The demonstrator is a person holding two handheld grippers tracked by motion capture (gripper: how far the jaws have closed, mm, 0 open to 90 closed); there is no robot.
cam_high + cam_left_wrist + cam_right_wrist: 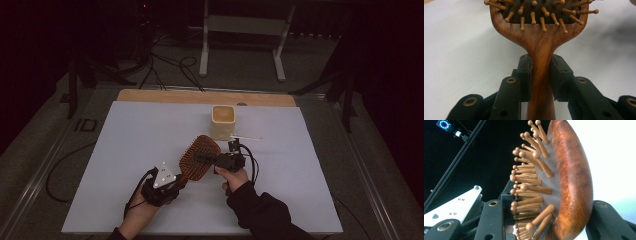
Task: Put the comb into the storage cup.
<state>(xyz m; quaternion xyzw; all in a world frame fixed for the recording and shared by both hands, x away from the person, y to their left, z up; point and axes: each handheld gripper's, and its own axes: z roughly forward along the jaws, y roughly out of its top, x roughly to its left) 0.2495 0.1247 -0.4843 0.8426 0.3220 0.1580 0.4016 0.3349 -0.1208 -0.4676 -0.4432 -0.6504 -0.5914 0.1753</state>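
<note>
A wooden hairbrush (pixel 197 147) with peg bristles is held above the white table between both grippers. My left gripper (pixel 179 182), in the hand at the lower left, is shut on the brush's handle (pixel 540 50); its pads (pixel 525 72) press on both sides of the narrow neck below the head. My right gripper (pixel 202 159) comes in from the right and is shut across the oval head (pixel 571 182), one jaw against the bristle tips and the other on the smooth wooden back. The bristles (pixel 529 180) face away from the table.
A cream square cup (pixel 223 120) stands upright just behind the brush, with a thin white stick (pixel 246 136) lying to its right. The white table top (pixel 135 145) ends in a wooden strip at the back. White frame legs (pixel 204 45) stand on the floor beyond.
</note>
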